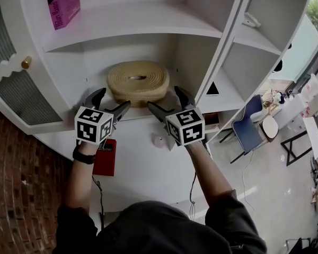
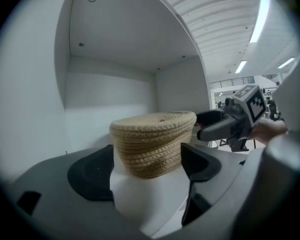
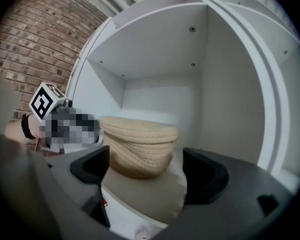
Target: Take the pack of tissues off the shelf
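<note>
A round tan woven tissue pack is set in a white shelf cubby, with a pink box kept above. The left gripper and right gripper are held just before it (jaws wide, empty).

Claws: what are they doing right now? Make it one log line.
left claw: open, empty | right claw: open, empty | woven pack: on shelf, not gripped | phase: both claws in front of pack

Office-like hall: brick wall, white shelf unit, blue chair, ceiling strip lights.
</note>
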Motion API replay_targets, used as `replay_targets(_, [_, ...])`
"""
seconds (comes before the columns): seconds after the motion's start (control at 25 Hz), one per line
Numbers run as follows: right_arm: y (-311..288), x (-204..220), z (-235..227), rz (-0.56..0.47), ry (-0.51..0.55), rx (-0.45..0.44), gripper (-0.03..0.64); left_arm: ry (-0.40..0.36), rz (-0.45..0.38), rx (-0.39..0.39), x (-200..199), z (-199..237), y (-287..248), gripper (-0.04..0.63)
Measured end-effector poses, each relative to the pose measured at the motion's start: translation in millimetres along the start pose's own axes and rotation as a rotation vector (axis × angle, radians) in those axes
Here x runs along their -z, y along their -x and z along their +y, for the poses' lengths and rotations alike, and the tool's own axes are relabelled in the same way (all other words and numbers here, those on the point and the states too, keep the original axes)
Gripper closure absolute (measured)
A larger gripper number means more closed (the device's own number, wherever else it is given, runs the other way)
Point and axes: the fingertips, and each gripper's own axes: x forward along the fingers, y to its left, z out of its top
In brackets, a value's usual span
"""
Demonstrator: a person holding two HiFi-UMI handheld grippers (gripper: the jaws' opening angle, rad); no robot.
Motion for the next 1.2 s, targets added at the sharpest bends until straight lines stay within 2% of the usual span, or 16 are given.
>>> replay_targets(0.2, [-17.6,0.6,-1.9,0.066,0.008,-0.05,0.158,-0.021,0.115,0.013,8.4,4.8,-15.6,0.161])
replay_targets(0.36, [-26.5,2.5,-4.0,0.096,-0.021,-0.081,0.158,-0.038,0.159,0.054,8.0,3.5,-28.0,0.15])
replay_targets(0.6, [-40.5,5.0,-0.6,0.138,-0.034,-0.136,0.158,-0.008,0.165,0.098,8.7,3.2,-36.5,0.141])
replay_targets(1.2, [-26.3,-1.0,10.2,0.11,0.018,-0.09,0.199,-0.047,0.151,0.049,6.3,-7.8,-23.4,0.143])
